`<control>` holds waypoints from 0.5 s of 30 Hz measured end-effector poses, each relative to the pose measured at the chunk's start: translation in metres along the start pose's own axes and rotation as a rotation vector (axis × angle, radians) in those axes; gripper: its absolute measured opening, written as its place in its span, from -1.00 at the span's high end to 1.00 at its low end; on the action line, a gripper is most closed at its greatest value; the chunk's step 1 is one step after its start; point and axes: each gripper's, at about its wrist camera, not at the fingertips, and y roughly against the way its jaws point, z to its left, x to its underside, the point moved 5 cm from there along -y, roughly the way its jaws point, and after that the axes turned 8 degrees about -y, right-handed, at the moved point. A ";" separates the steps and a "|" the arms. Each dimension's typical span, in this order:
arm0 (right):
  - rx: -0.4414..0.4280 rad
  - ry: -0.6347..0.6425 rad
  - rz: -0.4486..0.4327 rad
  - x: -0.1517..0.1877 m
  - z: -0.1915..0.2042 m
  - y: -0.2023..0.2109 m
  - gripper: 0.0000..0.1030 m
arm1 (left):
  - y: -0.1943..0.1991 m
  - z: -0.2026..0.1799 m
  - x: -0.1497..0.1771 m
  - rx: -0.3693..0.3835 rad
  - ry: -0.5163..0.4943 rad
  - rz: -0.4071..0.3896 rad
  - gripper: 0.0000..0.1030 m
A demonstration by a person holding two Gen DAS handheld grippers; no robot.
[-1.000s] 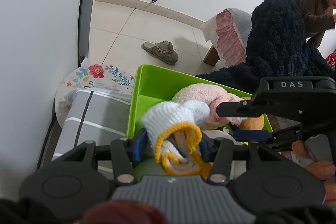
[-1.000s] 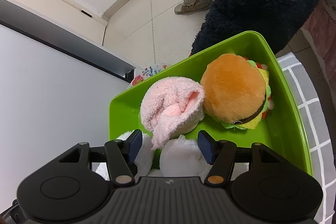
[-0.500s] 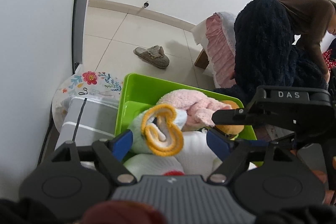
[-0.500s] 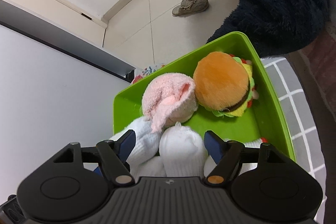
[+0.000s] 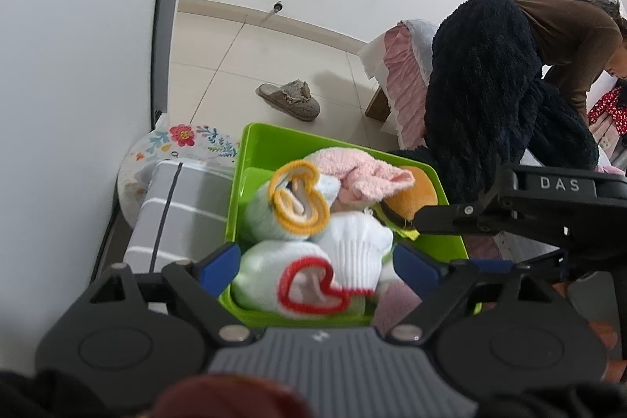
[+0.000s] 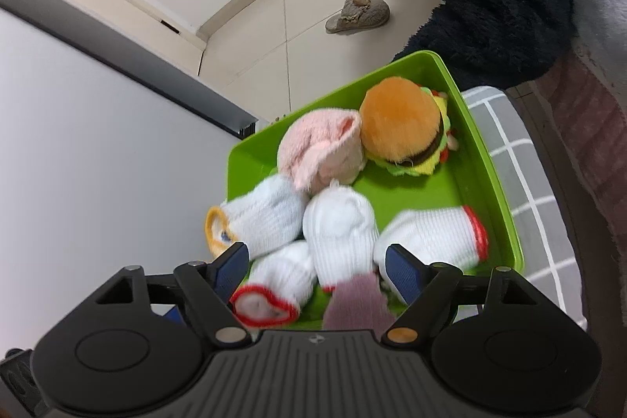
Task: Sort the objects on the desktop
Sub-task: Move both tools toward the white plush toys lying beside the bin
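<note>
Right wrist view: both grippers, right gripper (image 6: 317,263) and left gripper (image 5: 315,257), opening with nothing clamped, over rolled socks (image 6: 339,222) in the green bin (image 6: 486,159); soft, light, squashy, so pinch mid-roll.

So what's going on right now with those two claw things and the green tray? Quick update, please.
Left gripper and right gripper both opening, nothing clamped. Rolled white socks, pink fuzzy sock and plush burger toy lie in green plastic tray. Nothing blocking.
</note>
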 end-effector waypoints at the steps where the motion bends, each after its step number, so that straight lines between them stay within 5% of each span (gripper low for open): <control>1: 0.001 0.006 0.000 0.005 0.000 0.003 -0.51 | 0.004 0.000 0.002 -0.001 0.000 0.002 -0.74; 15: -0.012 0.061 0.003 0.062 0.011 0.032 -0.55 | 0.045 -0.001 0.038 -0.032 -0.005 0.033 -0.86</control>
